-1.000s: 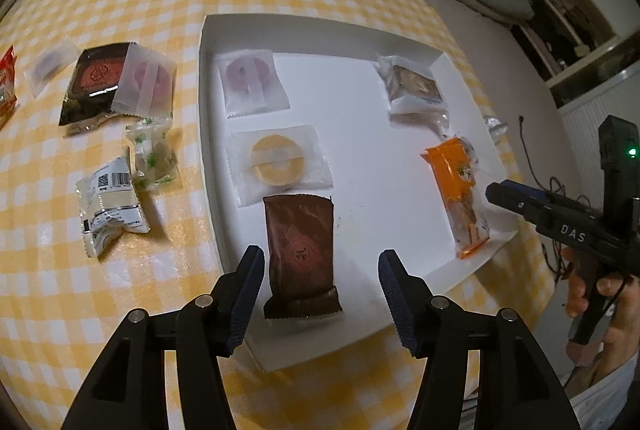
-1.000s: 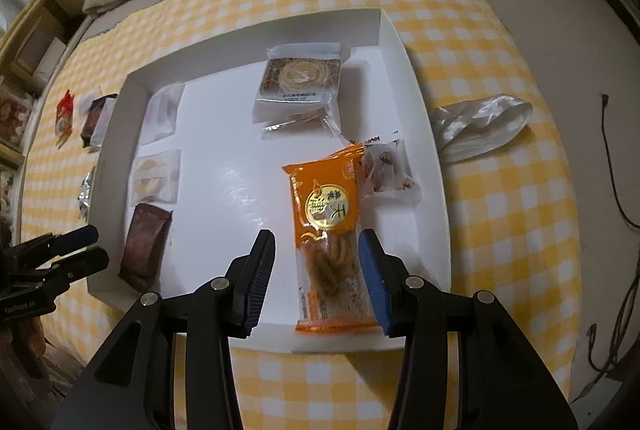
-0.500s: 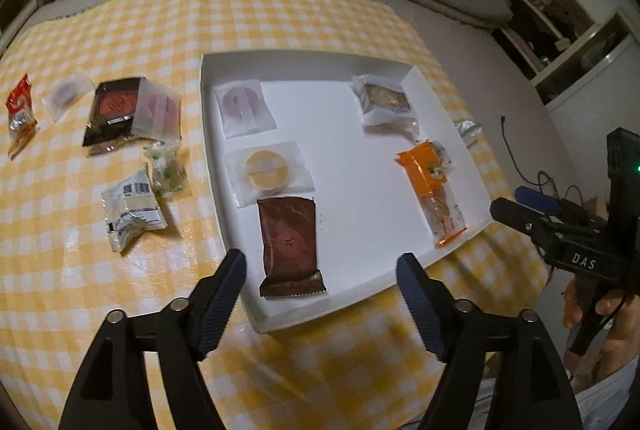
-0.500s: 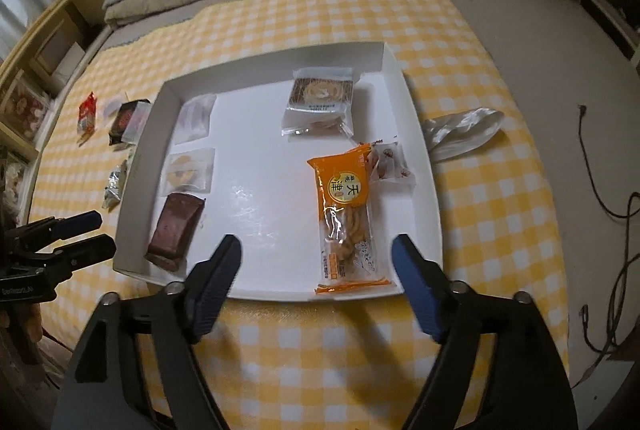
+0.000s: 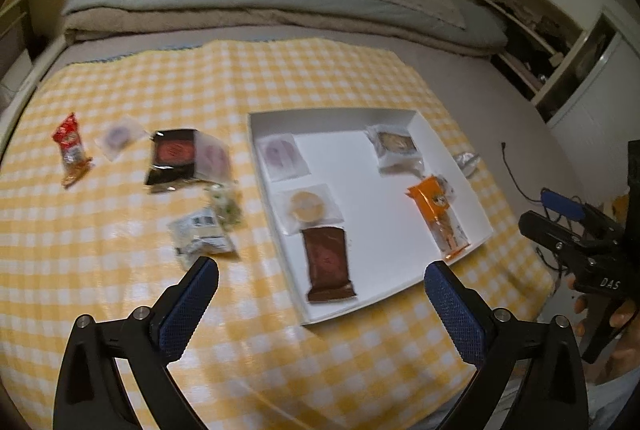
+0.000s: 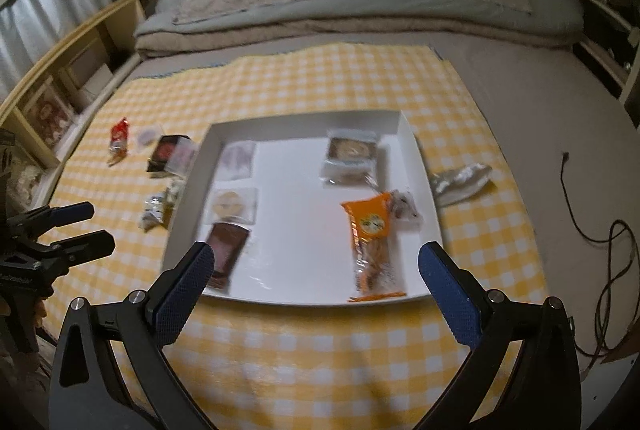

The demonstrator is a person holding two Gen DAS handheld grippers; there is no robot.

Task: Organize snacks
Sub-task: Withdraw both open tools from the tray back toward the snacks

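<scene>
Yellow-checked cloth (image 5: 320,78) covers the bed; white tray (image 5: 452,158) sits right of centre w/ six snacks in. Loose packets lie left of it, e.g. silver packet (image 5: 202,238) and black-red packet (image 5: 172,156). Left tongs (image 5: 320,304) and right tongs (image 6: 314,286) both opening wide, nothing between. Silver packet is just ahead-left of left tongs (the nearer hand), so prob. its pick.

Yellow checked cloth (image 6: 320,350) lay under and beyond jaws. Grey bedding (image 6: 360,14) far ahead of jaws. Wooden shelf (image 6: 72,42) far left; black cable (image 6: 600,230) right.
</scene>
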